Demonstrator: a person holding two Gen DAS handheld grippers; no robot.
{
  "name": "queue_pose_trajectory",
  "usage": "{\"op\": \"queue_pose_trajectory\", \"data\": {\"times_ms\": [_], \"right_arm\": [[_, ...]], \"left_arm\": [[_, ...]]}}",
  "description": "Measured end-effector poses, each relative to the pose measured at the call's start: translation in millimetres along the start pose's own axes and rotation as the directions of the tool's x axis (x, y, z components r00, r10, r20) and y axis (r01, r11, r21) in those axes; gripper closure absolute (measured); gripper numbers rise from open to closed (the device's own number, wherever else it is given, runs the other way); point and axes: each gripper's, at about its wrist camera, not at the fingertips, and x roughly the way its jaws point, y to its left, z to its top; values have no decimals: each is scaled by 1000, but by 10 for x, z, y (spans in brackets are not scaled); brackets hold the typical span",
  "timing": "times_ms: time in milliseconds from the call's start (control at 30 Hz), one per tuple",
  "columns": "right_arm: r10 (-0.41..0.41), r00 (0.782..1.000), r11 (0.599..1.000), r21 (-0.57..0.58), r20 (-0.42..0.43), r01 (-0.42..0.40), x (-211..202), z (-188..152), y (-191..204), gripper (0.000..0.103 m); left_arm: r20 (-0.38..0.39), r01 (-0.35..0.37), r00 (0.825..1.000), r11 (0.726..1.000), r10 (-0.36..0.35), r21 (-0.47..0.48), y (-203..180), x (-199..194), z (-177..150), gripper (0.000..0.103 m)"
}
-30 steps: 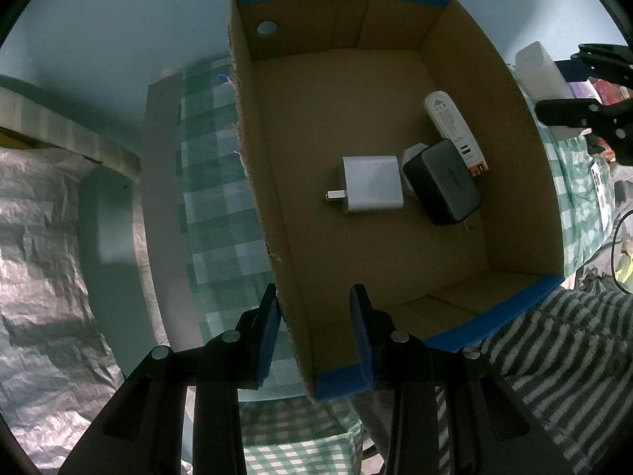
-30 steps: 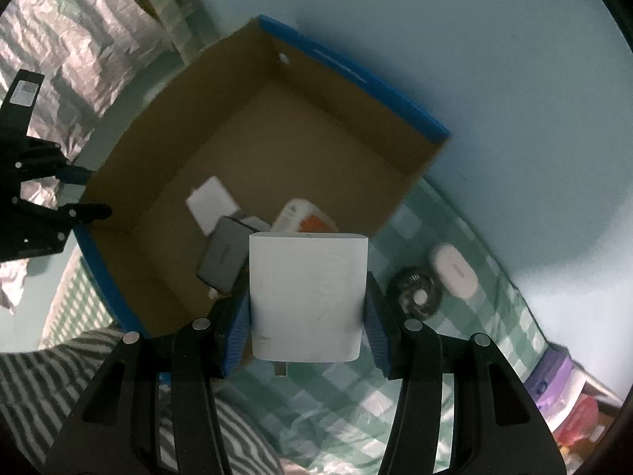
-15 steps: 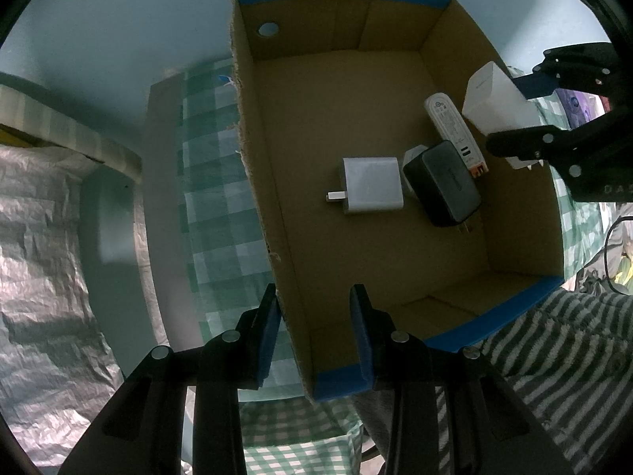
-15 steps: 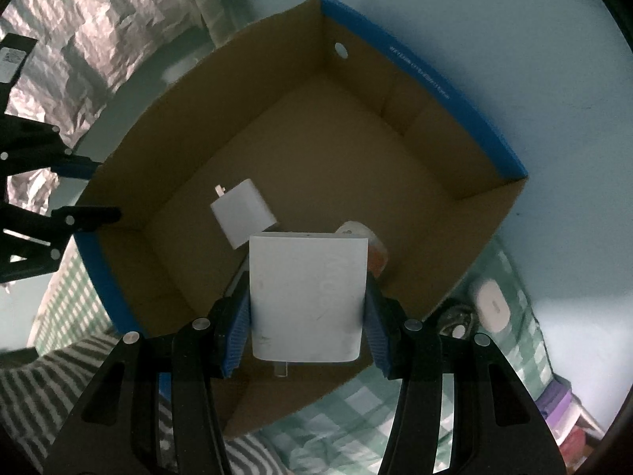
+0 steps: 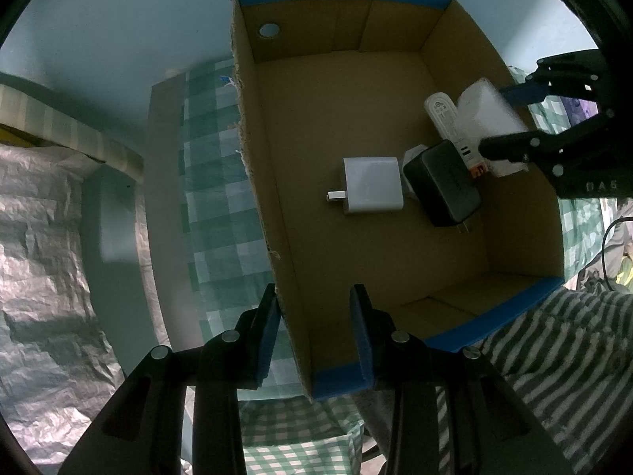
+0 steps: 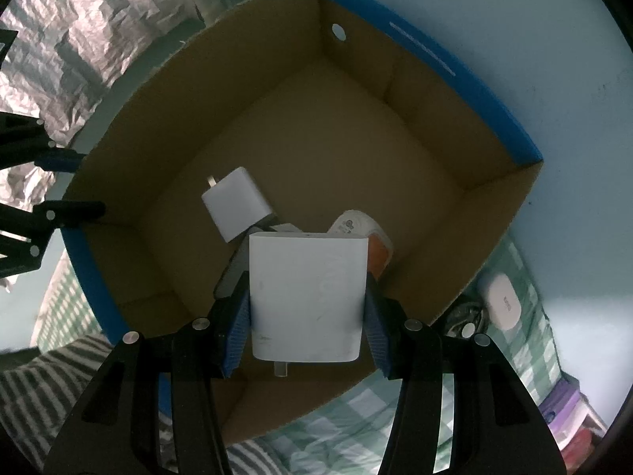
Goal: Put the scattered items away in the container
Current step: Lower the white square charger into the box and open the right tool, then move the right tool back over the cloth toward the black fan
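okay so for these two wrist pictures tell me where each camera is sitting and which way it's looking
Left wrist: on the left gripper, looking down into the cardboard box from its near corner; its open jaws straddle the side wall, and the right gripper shows at right.
Right wrist: on the right gripper, above the box's opposite side, looking down; its jaws clamp a big white charger, with the left gripper at left.
Shared: box, small white charger, black adapter.

White charger (image 6: 306,293) held above cardboard box (image 6: 415,182).
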Motion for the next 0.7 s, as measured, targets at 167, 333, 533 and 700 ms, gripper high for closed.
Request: {"op": "queue_pose_trajectory", "data": {"times_ms": [167,333,533,700], "right_arm": [[12,999,1000,25,44,-13,-128,8,-50,51],[-1,998,1000,26,61,-1,-261,1,-74,51],[-19,998,999,30,67,17,-356,-32,-109,46],[-30,996,998,61,80,25,-454,-68,-213,41]], "left_arm": [[-1,6,1000,1000,-6,-1,-5,-11,9,66],[-3,9,1000,1000,-9,2,-4,-9,6,65],[-3,11,1000,1000,-11,5,-12,-3,4,65],[-4,14,1000,1000,-14,5,-9,0,5,65]]}}
